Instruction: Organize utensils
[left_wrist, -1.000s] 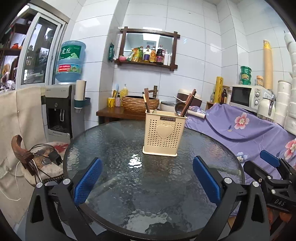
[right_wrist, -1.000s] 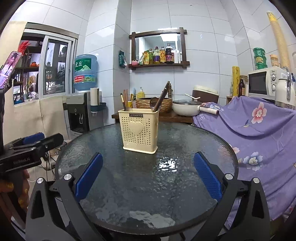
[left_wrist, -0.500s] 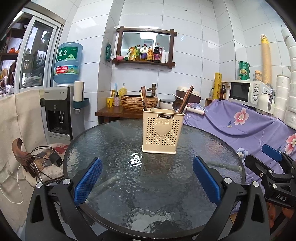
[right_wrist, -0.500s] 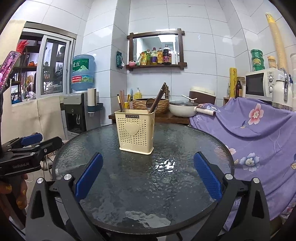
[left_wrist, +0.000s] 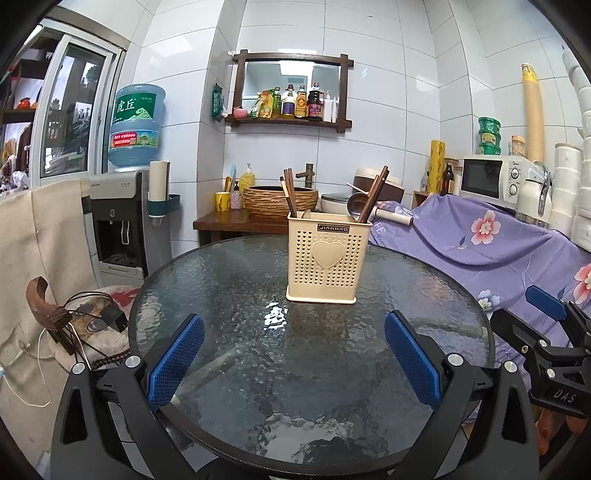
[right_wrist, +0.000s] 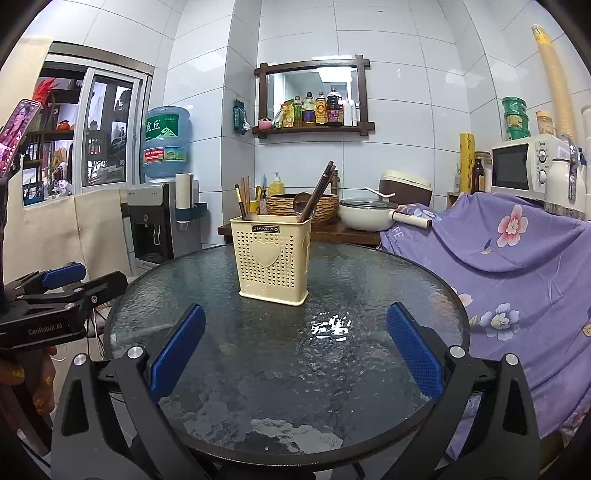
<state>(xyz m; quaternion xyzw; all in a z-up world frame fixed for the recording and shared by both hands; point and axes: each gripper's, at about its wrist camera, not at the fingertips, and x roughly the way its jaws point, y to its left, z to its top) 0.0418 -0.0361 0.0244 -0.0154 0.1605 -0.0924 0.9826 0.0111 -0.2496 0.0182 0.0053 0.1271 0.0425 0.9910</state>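
My left gripper (left_wrist: 293, 356) and my right gripper (right_wrist: 295, 349) both have black frames with blue, finely textured pads (left_wrist: 176, 358). The utensil holder (left_wrist: 328, 256) is cream, perforated in rows of small holes, with a plain raised heart and a black label. The chopsticks (left_wrist: 373, 197) in it are dark brown. The table (left_wrist: 332, 387) is dark, rippled glass with a black rim. The cloth (left_wrist: 498, 251) is purple with pink and white flowers. The wall tiles (right_wrist: 399, 74) are white.

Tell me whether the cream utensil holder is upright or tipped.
Upright: the cream utensil holder sits flat on the glass table, with chopsticks sticking out its top.
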